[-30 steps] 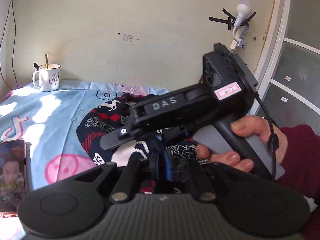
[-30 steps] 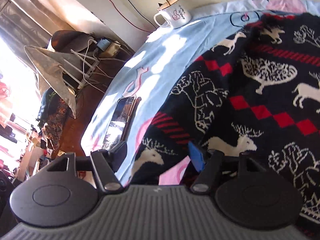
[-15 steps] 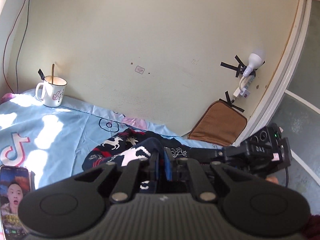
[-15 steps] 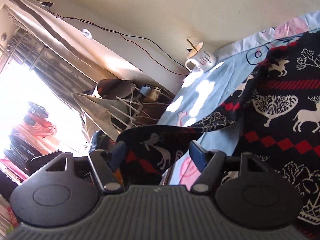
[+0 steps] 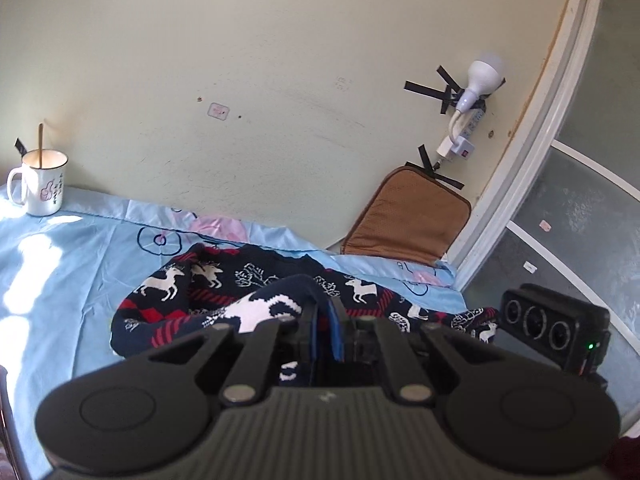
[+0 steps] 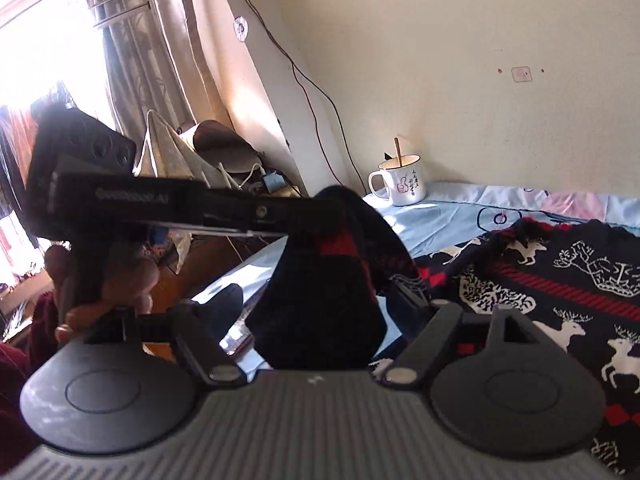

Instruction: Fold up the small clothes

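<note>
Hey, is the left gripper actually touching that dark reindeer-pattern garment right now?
Touching. In the left wrist view the left gripper has its jaws shut on a raised fold of the reindeer garment, with cloth pinched between them.

surface: bed sheet (image 5: 72,264) | on it: reindeer sweater (image 5: 208,288), mug (image 5: 42,182)

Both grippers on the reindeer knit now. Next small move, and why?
Probably carry the lifted edge across the rest of the knit garment. The left gripper is shut on a raised fold, the right gripper's jaws have just closed around another bunch, and most of it lies on the blue sheet.
</note>
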The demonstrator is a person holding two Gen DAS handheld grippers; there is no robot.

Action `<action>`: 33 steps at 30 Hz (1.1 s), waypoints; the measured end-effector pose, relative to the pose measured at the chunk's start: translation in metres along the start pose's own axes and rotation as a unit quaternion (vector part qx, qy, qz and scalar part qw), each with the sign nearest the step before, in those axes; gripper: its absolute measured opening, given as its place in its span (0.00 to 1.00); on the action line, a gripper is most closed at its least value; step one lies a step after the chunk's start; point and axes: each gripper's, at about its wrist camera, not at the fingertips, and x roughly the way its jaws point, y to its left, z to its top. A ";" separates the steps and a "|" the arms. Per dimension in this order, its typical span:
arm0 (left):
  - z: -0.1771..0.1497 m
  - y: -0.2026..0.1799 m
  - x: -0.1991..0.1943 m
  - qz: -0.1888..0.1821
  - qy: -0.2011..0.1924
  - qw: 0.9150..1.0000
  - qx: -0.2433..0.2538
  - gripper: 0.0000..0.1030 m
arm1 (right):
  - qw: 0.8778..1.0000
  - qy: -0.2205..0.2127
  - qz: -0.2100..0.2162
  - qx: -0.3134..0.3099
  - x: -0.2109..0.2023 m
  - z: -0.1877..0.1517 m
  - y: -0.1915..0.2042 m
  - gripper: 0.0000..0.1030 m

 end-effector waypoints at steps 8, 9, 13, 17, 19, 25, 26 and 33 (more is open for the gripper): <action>0.010 0.032 0.001 0.105 -0.041 0.993 -0.013 0.29 | 0.989 -0.022 -0.142 -0.018 -0.030 0.070 -0.078 0.13; 0.012 0.041 0.007 0.121 -0.037 0.992 -0.021 0.29 | 0.986 -0.036 -0.163 -0.013 -0.043 0.085 -0.094 0.13; 0.018 0.068 0.043 0.144 -0.008 0.988 -0.050 0.29 | 0.974 -0.119 -0.183 0.061 -0.113 0.123 -0.143 0.13; 0.013 0.079 0.088 0.135 0.028 0.989 -0.052 0.29 | 0.969 -0.143 -0.172 0.107 -0.151 0.109 -0.173 0.14; 0.009 0.079 0.111 0.127 0.050 0.989 -0.051 0.29 | 0.971 -0.116 -0.175 0.115 -0.148 0.088 -0.185 0.14; 0.004 0.076 0.188 0.141 0.101 0.985 -0.020 0.54 | 0.967 -0.073 -0.188 0.154 -0.132 0.052 -0.212 0.14; 0.006 0.077 0.202 0.151 0.108 0.983 -0.013 0.57 | 0.967 -0.076 -0.185 0.160 -0.131 0.054 -0.214 0.14; 0.006 0.082 0.278 0.192 0.154 0.968 0.045 0.14 | 0.968 -0.099 -0.172 0.156 -0.135 0.084 -0.206 0.14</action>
